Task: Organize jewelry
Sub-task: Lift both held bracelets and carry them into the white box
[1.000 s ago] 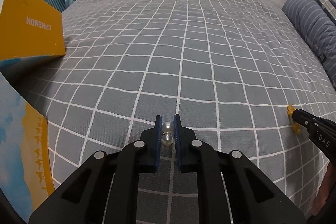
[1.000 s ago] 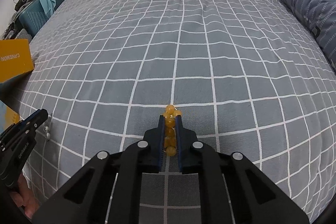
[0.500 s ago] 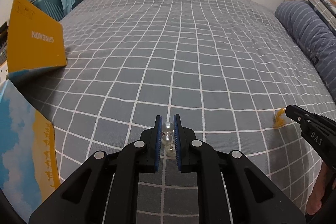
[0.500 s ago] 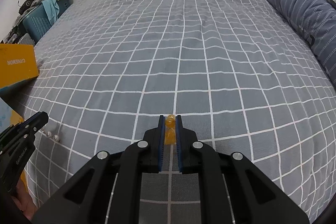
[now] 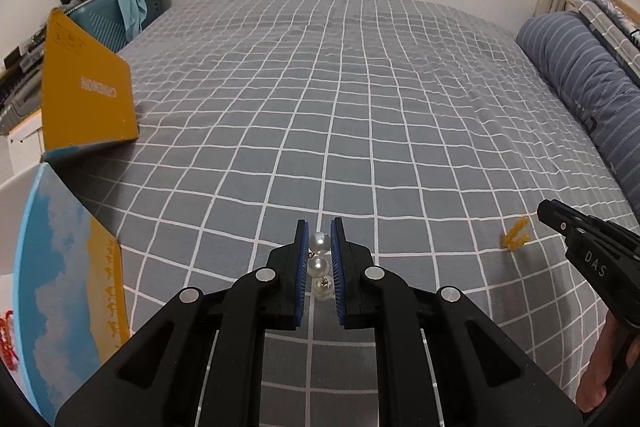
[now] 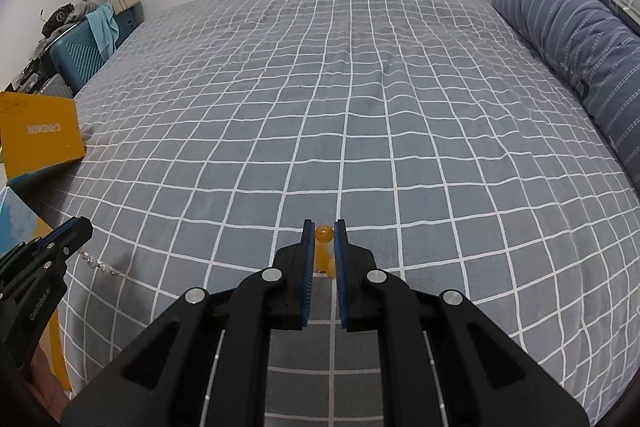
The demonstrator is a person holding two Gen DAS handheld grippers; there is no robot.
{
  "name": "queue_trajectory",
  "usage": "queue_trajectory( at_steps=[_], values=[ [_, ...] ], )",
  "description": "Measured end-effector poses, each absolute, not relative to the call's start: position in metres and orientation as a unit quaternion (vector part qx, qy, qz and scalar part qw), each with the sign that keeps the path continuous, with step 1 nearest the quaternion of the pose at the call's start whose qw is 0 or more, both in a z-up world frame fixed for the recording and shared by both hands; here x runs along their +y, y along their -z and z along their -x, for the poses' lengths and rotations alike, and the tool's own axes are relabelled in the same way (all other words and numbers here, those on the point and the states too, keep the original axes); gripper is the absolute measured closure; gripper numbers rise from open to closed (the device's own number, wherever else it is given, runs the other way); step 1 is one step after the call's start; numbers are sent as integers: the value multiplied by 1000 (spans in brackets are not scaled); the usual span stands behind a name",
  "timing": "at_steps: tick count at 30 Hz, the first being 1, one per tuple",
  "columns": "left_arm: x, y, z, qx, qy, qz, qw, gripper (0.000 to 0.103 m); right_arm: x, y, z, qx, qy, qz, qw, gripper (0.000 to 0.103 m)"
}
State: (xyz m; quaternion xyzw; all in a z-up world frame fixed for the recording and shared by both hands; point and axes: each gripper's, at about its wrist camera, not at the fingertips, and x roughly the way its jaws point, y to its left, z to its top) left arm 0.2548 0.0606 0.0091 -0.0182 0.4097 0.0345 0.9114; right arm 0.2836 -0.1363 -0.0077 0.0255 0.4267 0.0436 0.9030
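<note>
- Pearl strand (image 5: pixel 319 267) sits pinched between the blue pads of the left gripper (image 5: pixel 319 241), low centre of the left wrist view; three white beads show in a line, with a small metal link by the lowest one.
- From the right wrist view, the rest of that strand (image 6: pixel 98 264) trails from the left gripper (image 6: pixel 78 227) down onto the grey checked bedspread (image 6: pixel 360 99) at lower left.
- Amber bead strand (image 6: pixel 324 247) is clamped in the right gripper (image 6: pixel 323 233), low centre of the right wrist view — one round bead at the tips, more hanging below between the pads.
- Seen from the left wrist view, the amber beads (image 5: pixel 516 235) dangle in a small cluster just off the right gripper (image 5: pixel 544 209) at right of frame, over the bedspread.
- Orange box (image 5: pixel 86 99) stands at left of frame, with a blue-and-orange printed box (image 5: pixel 60 267) below it at the lower left edge.
- Handling, as a judgement: both strands look light and limp, so they will swing and drape freely. Beads are round and smooth — likely to roll out of a loose pinch — and the thread or links between them are probably the weak part.
- Best hold seems to be across a bead or two with the pads, as now, rather than on the thin link.
</note>
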Motion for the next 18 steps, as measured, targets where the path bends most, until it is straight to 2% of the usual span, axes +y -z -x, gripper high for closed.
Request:
queue_trajectory(
  at_steps=[18],
  values=[
    [57,-35,-198,393,-35,8,919,92,-124,-23,-222,401,-43,-12,915,94]
  ],
)
